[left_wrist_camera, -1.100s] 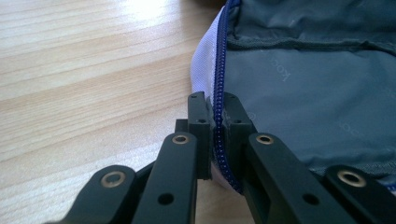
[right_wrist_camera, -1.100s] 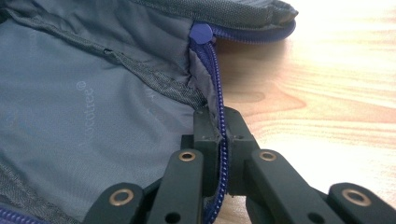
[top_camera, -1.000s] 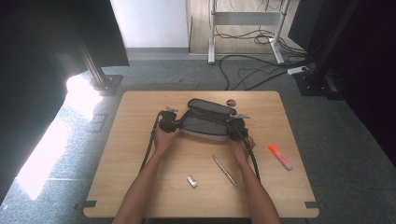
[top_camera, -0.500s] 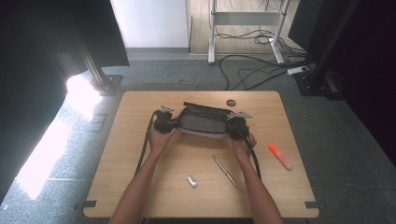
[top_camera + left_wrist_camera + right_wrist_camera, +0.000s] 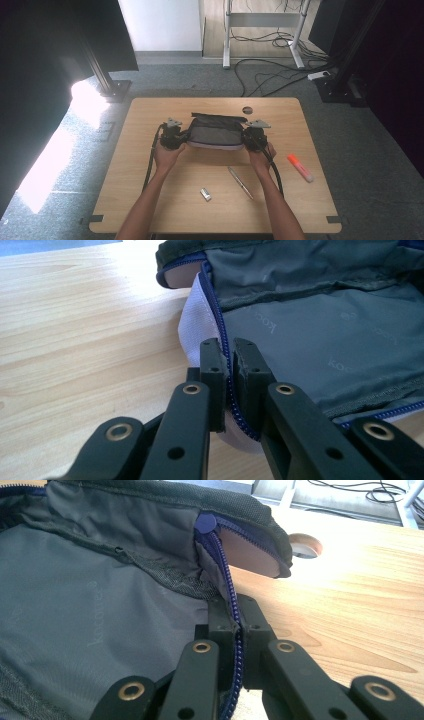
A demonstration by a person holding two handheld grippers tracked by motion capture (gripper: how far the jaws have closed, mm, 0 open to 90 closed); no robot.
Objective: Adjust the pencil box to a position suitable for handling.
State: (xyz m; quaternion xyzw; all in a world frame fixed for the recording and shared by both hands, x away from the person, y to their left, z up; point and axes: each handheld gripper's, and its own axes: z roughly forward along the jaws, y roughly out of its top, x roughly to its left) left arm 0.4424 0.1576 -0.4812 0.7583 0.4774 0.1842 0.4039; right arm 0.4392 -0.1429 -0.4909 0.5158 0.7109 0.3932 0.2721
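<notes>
Here, at the left side, the left gripper (image 5: 173, 135) is pinching the left edge of the grey pouch (image 5: 216, 135). In the left gripper view its two black jaws are pressing together on the blue zipper (image 5: 226, 375) and on the white lining (image 5: 196, 325) beside it, so the jaws are almost meeting with only the fabric between them. The person's left hand (image 5: 166, 156) is holding this gripper from behind, and a black cable (image 5: 148, 165) is hanging down along the forearm.

The pouch is sitting in the middle of the wooden table (image 5: 150, 200), a little toward the far side, and it is stretching open between the two grippers, with its dark flap (image 5: 218, 118) standing at the far edge. Its grey inside fabric (image 5: 90, 610) is facing the cameras.

At the right side, the right gripper (image 5: 254, 136) is gripping the right edge of the pouch in the same way; in the right gripper view the jaws are clamping the blue zipper line (image 5: 235, 630).

Nearer to the person, a small silver object (image 5: 205, 194) and a silver pen (image 5: 240, 183) are lying on the table. Further right, an orange highlighter (image 5: 300, 167) is lying well apart from the pouch. A dark round hole (image 5: 247, 110) is sitting near the far edge.
</notes>
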